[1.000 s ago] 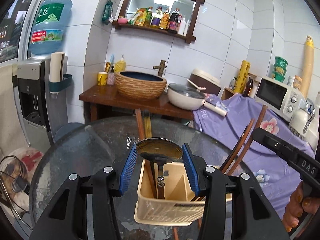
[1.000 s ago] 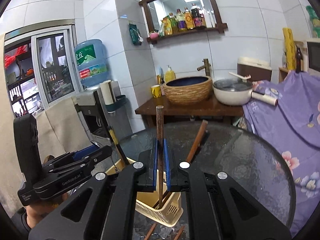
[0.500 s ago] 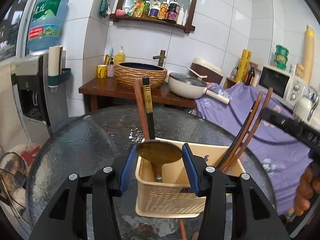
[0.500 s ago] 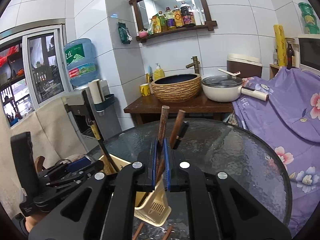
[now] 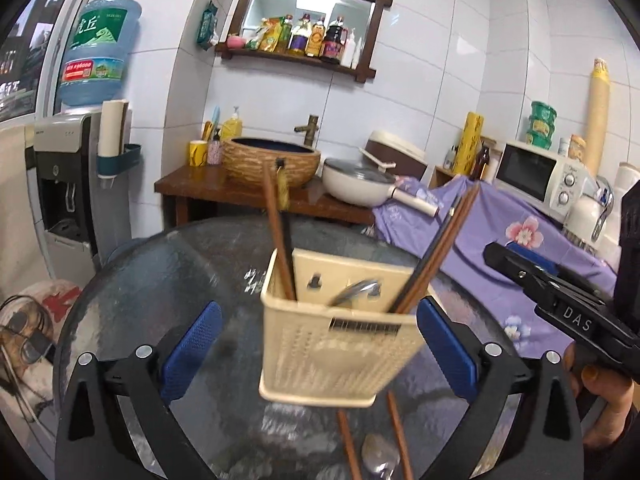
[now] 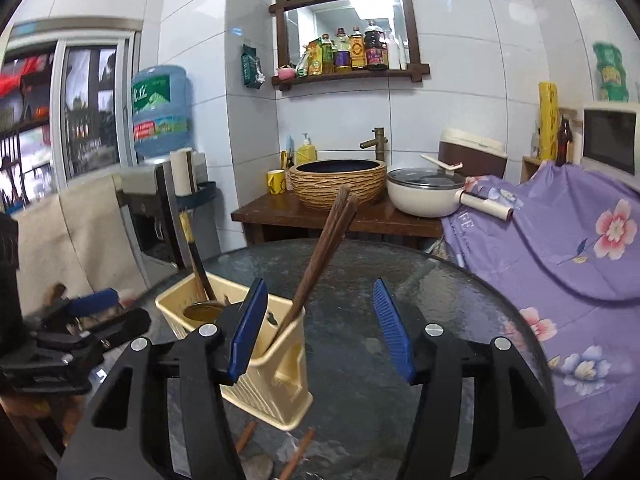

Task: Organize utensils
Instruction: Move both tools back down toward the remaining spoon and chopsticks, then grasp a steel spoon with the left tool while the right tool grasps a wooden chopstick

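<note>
Cream perforated utensil basket [image 5: 340,344], centre frame. Dark brown chopsticks [image 6: 324,248] inside it. Table top [image 6: 400,280]: dark mottled glass. Cloth [image 6: 560,248], right of frame: purple with pink and white flowers. Gripper pads [image 6: 390,330]: blue, ribbed. Upper-left water bottle [image 5: 98,52]: blue, green label.

Water dispenser [image 5: 64,184], microwave [image 5: 540,178], purple cloth [image 6: 560,248]

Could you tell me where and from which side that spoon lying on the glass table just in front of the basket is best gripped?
My judgement: take the spoon by its handle, coming from above with the jaws across it. It lies flat on the glass table between two chopsticks, so its rounded bowl offers poor purchase. The handle runs out of view.
</note>
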A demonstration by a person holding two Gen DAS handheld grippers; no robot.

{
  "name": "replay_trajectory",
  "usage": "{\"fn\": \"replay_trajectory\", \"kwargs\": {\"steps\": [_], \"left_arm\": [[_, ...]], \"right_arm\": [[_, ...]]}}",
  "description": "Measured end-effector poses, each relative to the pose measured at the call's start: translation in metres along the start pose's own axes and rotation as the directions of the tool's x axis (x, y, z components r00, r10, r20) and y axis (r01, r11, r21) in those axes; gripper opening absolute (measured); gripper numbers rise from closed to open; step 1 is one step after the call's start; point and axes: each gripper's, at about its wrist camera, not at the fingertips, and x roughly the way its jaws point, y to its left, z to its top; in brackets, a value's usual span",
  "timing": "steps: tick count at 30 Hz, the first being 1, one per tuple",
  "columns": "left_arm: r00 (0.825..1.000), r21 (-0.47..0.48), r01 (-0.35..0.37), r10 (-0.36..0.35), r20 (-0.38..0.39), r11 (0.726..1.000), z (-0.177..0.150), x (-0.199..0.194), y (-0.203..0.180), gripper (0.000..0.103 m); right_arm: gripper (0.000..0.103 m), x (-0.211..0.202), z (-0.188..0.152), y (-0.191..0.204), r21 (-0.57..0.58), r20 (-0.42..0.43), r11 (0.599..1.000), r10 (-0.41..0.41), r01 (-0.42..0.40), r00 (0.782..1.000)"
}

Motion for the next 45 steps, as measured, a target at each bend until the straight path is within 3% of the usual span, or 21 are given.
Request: {"fn": "replay_trajectory", "kwargs": {"steps": [4,11,17,24,36,45], "left_arm": [[0.995,-0.001,-0.038,0.038,-0.087,0.999,-0.021,0.001,0.012,0.096],[0.974,0.002,-0.057,0.056,-0.219,0.998,-0.061,0.004,0.023,0.096],[0.961,0.052,-0.056,0.068,-0.269,0.997,-0.089,-0.001,0.013,0.096],[0.944,0.063,-0.074,0.090,-0.319,0.995,-0.113,-0.003,0.009,0.096],[0.915,0.094,-0.088,0.118,-0.387,0.992,-0.145,-0.006,-0.001,0.084],[0.899,0.130,-0.084,0.131,-0.419,0.988,-0.158,-0.007,-0.017,0.070]], "right_arm": [[0.056,-0.007,-0.020,0.007,-0.072,-0.038,0.997,-0.028,0.025,0.999],[0.056,-0.001,-0.061,0.003,-0.030,-0.175,1.000,-0.001,-0.005,0.985],[0.056,0.010,-0.097,0.007,0.002,-0.278,1.000,0.016,-0.016,0.960],[0.055,0.028,-0.136,0.014,0.028,-0.400,0.999,0.038,-0.029,0.916],[0.048,0.053,-0.155,0.021,0.052,-0.485,0.998,0.007,0.021,0.874],[0.048,0.056,-0.160,0.024,0.058,-0.498,0.998,0.014,0.017,0.867]]}}
